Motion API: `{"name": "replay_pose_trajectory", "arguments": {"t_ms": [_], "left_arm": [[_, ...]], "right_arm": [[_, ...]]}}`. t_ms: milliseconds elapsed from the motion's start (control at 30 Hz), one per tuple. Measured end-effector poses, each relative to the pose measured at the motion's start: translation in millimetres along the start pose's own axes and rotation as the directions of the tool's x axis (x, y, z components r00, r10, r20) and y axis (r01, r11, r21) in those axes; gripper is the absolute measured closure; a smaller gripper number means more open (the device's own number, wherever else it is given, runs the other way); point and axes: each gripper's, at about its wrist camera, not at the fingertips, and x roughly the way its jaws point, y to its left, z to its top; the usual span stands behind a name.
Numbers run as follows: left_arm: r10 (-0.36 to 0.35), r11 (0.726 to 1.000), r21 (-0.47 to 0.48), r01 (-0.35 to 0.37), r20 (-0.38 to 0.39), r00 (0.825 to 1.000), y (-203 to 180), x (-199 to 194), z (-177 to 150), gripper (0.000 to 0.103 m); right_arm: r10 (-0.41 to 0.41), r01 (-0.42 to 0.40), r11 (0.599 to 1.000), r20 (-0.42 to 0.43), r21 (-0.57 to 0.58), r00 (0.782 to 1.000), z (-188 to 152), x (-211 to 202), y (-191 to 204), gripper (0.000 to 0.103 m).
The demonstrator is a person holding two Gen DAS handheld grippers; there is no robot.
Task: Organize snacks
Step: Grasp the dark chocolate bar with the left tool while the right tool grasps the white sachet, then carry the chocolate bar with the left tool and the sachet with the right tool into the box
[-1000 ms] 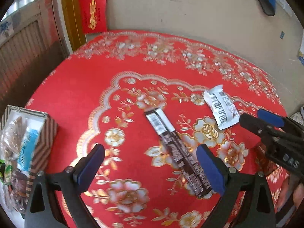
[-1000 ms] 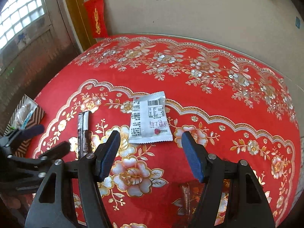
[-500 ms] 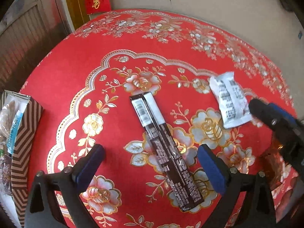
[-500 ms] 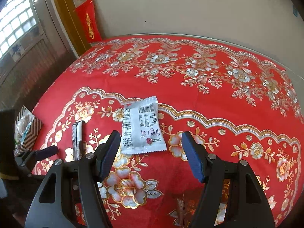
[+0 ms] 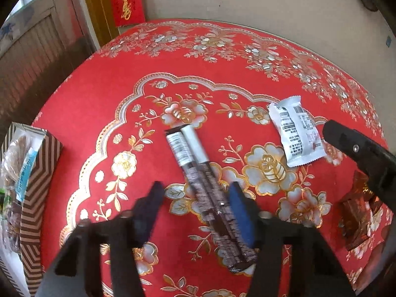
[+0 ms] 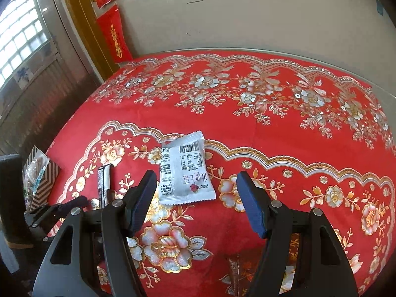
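A long dark brown snack bar lies slantwise on the red flowered tablecloth. My left gripper straddles its lower half and its jaws are closing. The right pad is against the bar's edge, while the blurred left pad still stands off from it. A white snack packet lies flat with its printed side up. My right gripper hovers open just in front of it, holding nothing. The same packet shows in the left wrist view, with one of the right gripper's fingers beside it.
A brown-and-white striped box holding several snacks stands at the table's left edge. A shiny orange-brown wrapped snack lies at the near right. A beige wall and red hangings stand behind the table.
The left gripper's jaws have drawn in from wide apart to close about the dark bar, and the gripper has come a little nearer to it. The right gripper has stayed over the white packet.
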Motion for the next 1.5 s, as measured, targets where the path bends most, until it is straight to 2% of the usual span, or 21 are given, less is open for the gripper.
{"name": "replay_pose_trajectory", "arguments": {"t_ms": [133,233,300,367,467,633,767,900,933,967,1067,1133,1233,1500], "left_arm": [[-0.018,1.000,0.020,0.018,0.011,1.000,4,-2,0,0.078],[-0.082,0.996,0.029,0.082,0.006,0.997,17,-3,1,0.084],[-0.119,0.993,0.022,0.119,-0.006,0.993,26,-4,1,0.085],[-0.121,0.992,0.039,0.121,-0.009,0.993,31,-6,-1,0.086],[-0.131,0.990,0.045,0.131,-0.009,0.991,39,-8,-4,0.087],[-0.138,0.989,0.044,0.139,-0.007,0.990,51,-10,-7,0.088],[-0.133,0.990,0.044,0.132,0.012,0.991,58,-15,-8,0.088],[-0.133,0.990,0.045,0.133,0.015,0.991,63,-16,-10,0.088],[-0.133,0.990,0.046,0.132,0.016,0.991,63,-15,-10,0.088],[-0.134,0.990,0.045,0.133,0.016,0.991,64,-15,-11,0.088],[-0.135,0.990,0.041,0.134,0.020,0.991,67,-16,-12,0.088],[-0.124,0.991,0.045,0.122,0.035,0.992,69,-19,-14,0.088],[-0.130,0.991,0.047,0.128,0.046,0.990,72,-25,-17,0.087],[-0.106,0.993,0.061,0.101,0.100,0.989,81,-45,-30,0.087]], "right_arm": [[0.007,-0.007,1.000,0.003,-0.004,1.000,2,1,3,0.036],[0.009,-0.009,1.000,0.002,-0.009,1.000,2,1,6,0.036],[0.007,-0.007,1.000,0.004,-0.014,1.000,2,1,6,0.036],[0.008,-0.008,1.000,-0.001,-0.007,1.000,3,3,4,0.035],[0.033,-0.033,0.999,-0.011,0.010,0.999,4,9,2,0.024],[0.013,-0.015,0.999,-0.042,-0.047,0.999,8,24,17,0.024],[-0.034,0.025,0.995,-0.084,-0.101,0.996,10,46,25,0.024],[-0.031,0.021,0.994,-0.097,-0.111,0.995,7,58,24,0.024],[-0.041,0.030,0.993,-0.084,-0.118,0.996,7,57,25,0.034],[-0.059,0.050,0.991,-0.074,-0.121,0.996,6,56,24,0.050],[-0.013,0.008,0.995,-0.057,-0.102,0.998,3,50,22,0.050],[-0.029,0.024,0.992,-0.042,-0.122,0.999,-2,43,26,0.050],[-0.005,0.004,0.994,-0.014,-0.112,1.000,-11,27,31,0.050],[0.034,-0.028,0.988,0.039,-0.149,0.999,-40,-23,70,0.050]]}}
